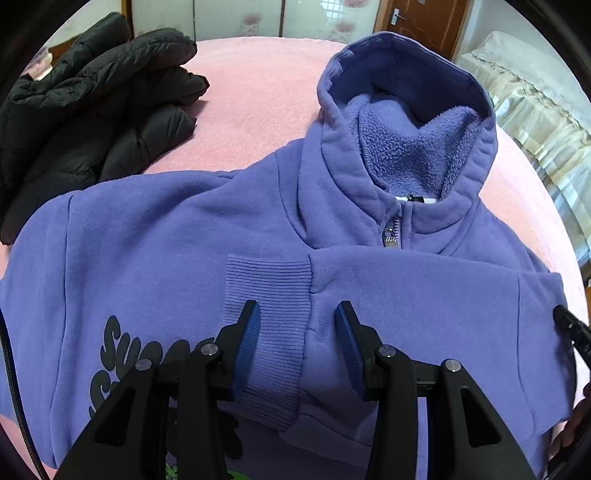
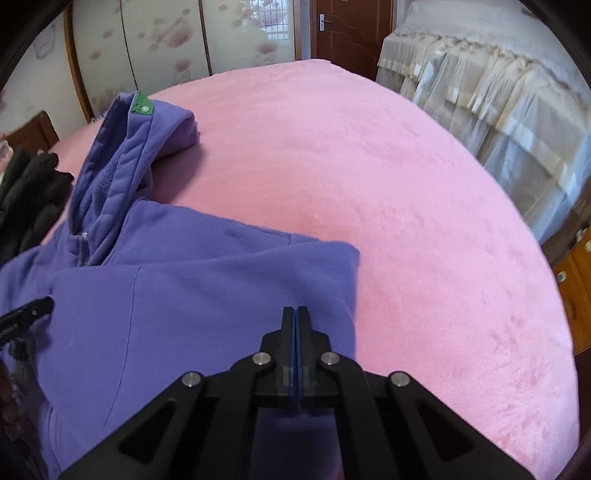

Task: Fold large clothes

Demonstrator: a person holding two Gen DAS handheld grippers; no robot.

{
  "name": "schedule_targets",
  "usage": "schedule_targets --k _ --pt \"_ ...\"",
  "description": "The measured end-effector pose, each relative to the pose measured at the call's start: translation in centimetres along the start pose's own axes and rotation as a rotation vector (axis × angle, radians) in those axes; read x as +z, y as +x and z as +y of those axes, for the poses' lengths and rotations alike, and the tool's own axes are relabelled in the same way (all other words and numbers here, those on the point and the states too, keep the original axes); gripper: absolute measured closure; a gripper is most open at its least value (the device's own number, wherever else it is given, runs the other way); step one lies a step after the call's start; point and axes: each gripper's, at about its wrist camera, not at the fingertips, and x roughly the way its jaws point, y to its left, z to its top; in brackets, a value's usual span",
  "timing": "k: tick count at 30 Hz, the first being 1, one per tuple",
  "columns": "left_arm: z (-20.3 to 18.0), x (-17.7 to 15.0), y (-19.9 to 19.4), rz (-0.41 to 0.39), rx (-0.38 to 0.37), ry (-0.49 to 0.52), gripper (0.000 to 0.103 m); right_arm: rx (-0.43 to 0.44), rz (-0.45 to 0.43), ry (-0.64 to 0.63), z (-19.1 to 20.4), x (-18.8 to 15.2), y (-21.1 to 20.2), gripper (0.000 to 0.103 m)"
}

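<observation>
A purple zip hoodie lies front up on the pink bed, hood toward the far side. One sleeve is folded across the chest, its ribbed cuff near the middle. My left gripper is open, its blue pads on either side of the cuff, just above it. In the right wrist view the hoodie fills the left side. My right gripper is shut with nothing visibly between its pads, over the folded sleeve's right edge. Its tip also shows in the left wrist view.
A black puffer jacket lies on the bed at the far left, close to the hoodie's shoulder. Bare pink blanket spreads to the right. A second bed with a cream skirt stands beyond, with a wooden door behind.
</observation>
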Motion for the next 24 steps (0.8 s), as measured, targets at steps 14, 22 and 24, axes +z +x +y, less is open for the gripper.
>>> schedule_targets --k 14,22,24 --pt "-1.8 -0.7 -7.2 -0.076 0.027 0.03 0.017 0.065 0.022 0.055 1.7 -1.2 -4.8 0.1" --pt "-2.5 -2.7 -16.1 -0.138 -0.047 0.072 0.015 0.12 -0.032 0.101 2.0 -3.8 -12.0 0.1" --pt "-2.4 -3.5 -18.0 -0.155 -0.078 0.067 0.015 0.129 -0.046 0.116 2.2 -4.6 -13.9 0.1"
